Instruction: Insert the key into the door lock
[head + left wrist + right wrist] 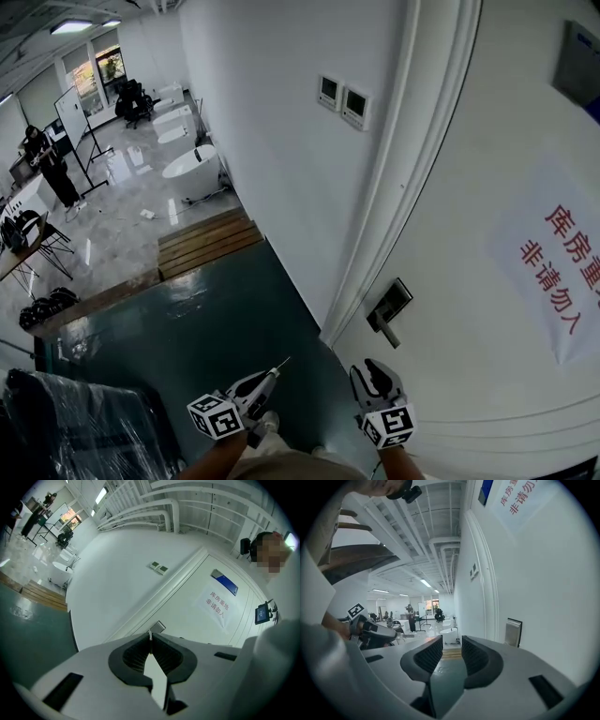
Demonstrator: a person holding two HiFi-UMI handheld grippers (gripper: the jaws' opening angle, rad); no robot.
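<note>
Pinching thin silver metal key, tip poking out, between fingers of left gripper; light, stiff, slippery, probably prone to twisting. Fingers of right gripper spread, empty.

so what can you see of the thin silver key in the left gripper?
The thin silver key shows only as a slim, pale metallic blade poking past the tips of the left gripper, whose jaws are shut on it; its head is hidden between the ribbed black pads. It points towards the white door, well short of the grey metal lock plate, touching only the pads.
</note>
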